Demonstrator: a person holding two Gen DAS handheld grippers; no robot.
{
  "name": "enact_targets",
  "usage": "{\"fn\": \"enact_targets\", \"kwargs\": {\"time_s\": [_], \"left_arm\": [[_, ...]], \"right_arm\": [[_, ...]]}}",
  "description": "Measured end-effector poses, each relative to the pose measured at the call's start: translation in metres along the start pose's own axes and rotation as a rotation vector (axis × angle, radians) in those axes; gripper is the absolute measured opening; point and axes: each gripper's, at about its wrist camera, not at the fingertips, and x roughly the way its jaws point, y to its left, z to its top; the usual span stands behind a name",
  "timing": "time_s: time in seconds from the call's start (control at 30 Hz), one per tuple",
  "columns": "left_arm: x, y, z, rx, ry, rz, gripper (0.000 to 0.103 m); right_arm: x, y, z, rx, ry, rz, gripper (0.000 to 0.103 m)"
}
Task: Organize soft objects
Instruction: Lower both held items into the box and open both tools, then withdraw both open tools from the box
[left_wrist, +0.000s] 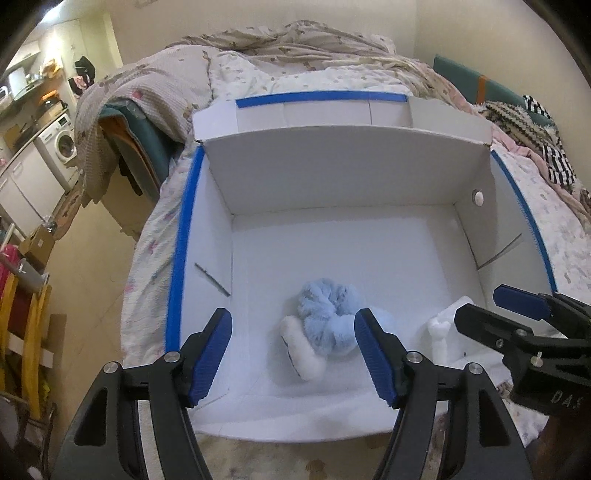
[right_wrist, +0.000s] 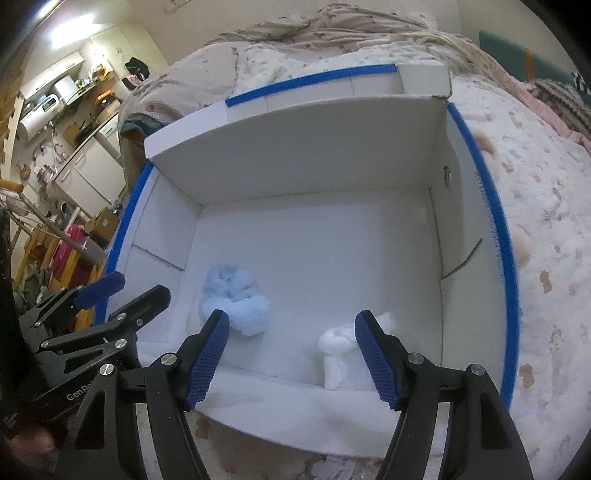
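A white cardboard box (left_wrist: 332, 173) with blue tape on its rims lies open on the bed. Inside near its front lie a fluffy light-blue soft toy (left_wrist: 328, 317) with a white part (left_wrist: 304, 350), and a white soft toy (left_wrist: 439, 334) to its right. My left gripper (left_wrist: 293, 354) is open and empty, above the box's front edge, over the blue toy. My right gripper (right_wrist: 291, 356) is open and empty, between the blue toy (right_wrist: 236, 299) and the white toy (right_wrist: 338, 350). Each gripper shows in the other's view: the right one (left_wrist: 491, 310) and the left one (right_wrist: 136, 286).
The box (right_wrist: 295, 147) rests on a flowered quilt (right_wrist: 546, 206) with rumpled blankets (left_wrist: 295, 40) behind it. The bed's left edge drops to the floor, with a washing machine (left_wrist: 61, 142), kitchen counters and a yellow wooden rack (left_wrist: 29, 332) beyond.
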Motion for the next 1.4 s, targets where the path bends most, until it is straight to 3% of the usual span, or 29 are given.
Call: {"fn": "enact_targets", "kwargs": {"time_s": [0.43,1.07,1.4], "left_arm": [[-0.046,0.016,-0.026,-0.031,-0.061,0.014,0.066],[-0.064,0.037,-0.083,-0.121,0.002,0.028,0.066],[-0.051,0.029,-0.099,-0.117,0.078,0.000,0.066]], "right_arm": [[-0.052,0.000,-0.025,0.013,-0.068,-0.033,0.074],[-0.082,-0.010,-0.082,0.067,-0.049,-0.073,0.074],[-0.070,-0.019,-0.102,0.097,0.044,-0.107,0.074]]}}
